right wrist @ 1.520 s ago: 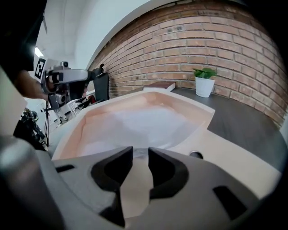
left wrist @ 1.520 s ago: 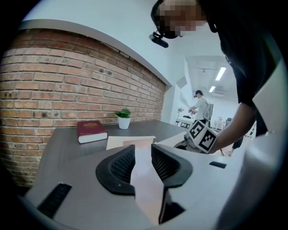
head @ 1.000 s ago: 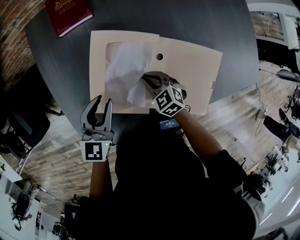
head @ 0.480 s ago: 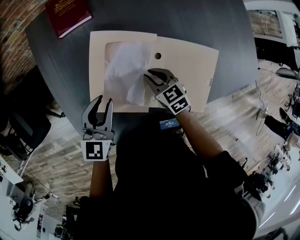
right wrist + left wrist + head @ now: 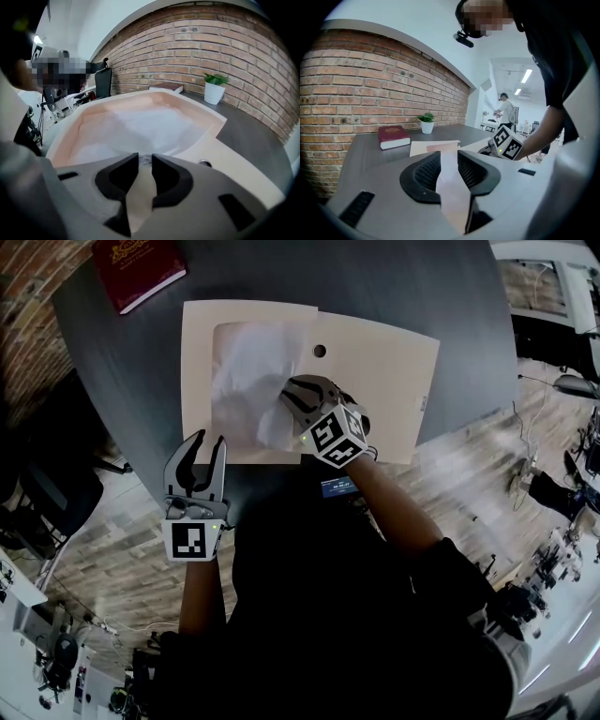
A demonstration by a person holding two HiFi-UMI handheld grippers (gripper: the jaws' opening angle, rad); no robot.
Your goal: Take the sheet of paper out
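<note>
A crumpled white sheet of paper [image 5: 246, 367] lies in the bowl of a beige washbasin [image 5: 389, 367] on the dark table. My right gripper [image 5: 287, 397] points down at the sheet's near right corner. Its jaws are opening, and a bit of the paper's edge [image 5: 140, 126] still sits in the gap between the tips without being pressed. In the right gripper view, the right gripper [image 5: 145, 158] looks into the basin [image 5: 225, 150]. My left gripper [image 5: 195, 448] hovers at the table's near edge, open and empty, apart from the basin. In the left gripper view, the left gripper [image 5: 449, 157] faces the basin's rim [image 5: 433, 146].
A red book [image 5: 139, 268] lies at the table's far left corner. A small potted plant [image 5: 214, 91] stands by the brick wall. The basin has a tap hole [image 5: 320, 351] beside the bowl. Dark tabletop [image 5: 403, 282] shows beyond the basin.
The right gripper shifted a little right, then back left onto the paper's near corner, and its jaws have parted. The left gripper has kept still.
</note>
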